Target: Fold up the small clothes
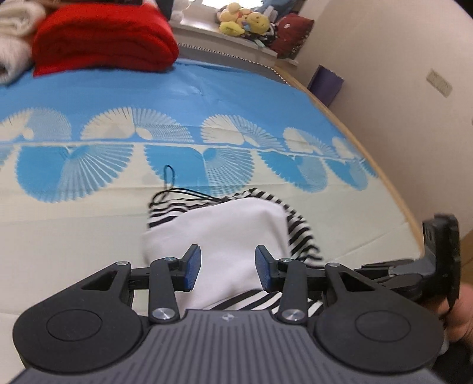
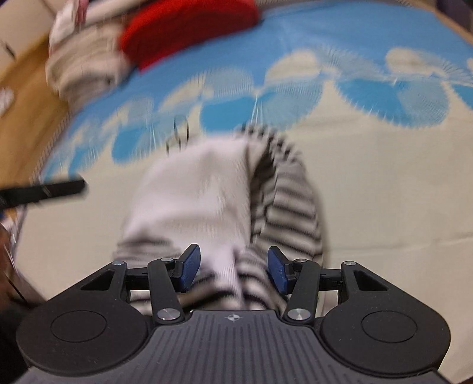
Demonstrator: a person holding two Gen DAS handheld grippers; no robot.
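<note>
The left gripper [image 1: 228, 267] tilts down over the bed, its blue pads [image 1: 191, 267] spread apart with nothing pinched; the white part of the garment [image 1: 218, 233] shows in the gap below them. The right gripper [image 2: 233, 270] also points steeply down, its jaws spread, and cloth lies between and under its pads [image 2: 278, 273]; the blur hides whether they touch it. In the left view the right gripper's black frame [image 1: 440, 260] juts in at the right edge, with part of a hand [image 1: 461, 319] behind it. In the right view a dark bar, perhaps the left gripper's finger [image 2: 53, 189], crosses in from the left.

The garment is a small white and black-striped piece, bunched near the bed's near side, on the cream part of the sheet [image 1: 74, 221]. A thin black cord [image 1: 170, 177] loops out from its far end onto the sheet.

Farther off, on the blue band of the sheet, sits a folded red cloth [image 1: 103, 38] beside a pale cloth [image 1: 14, 35]. Plush toys [image 1: 242, 19] and a dark red cushion [image 1: 292, 32] line a ledge behind the bed.

The bed's wooden edge [image 1: 369, 153] curves along the right, close to the wall. The cream sheet left and right of the garment lies flat and bare.
</note>
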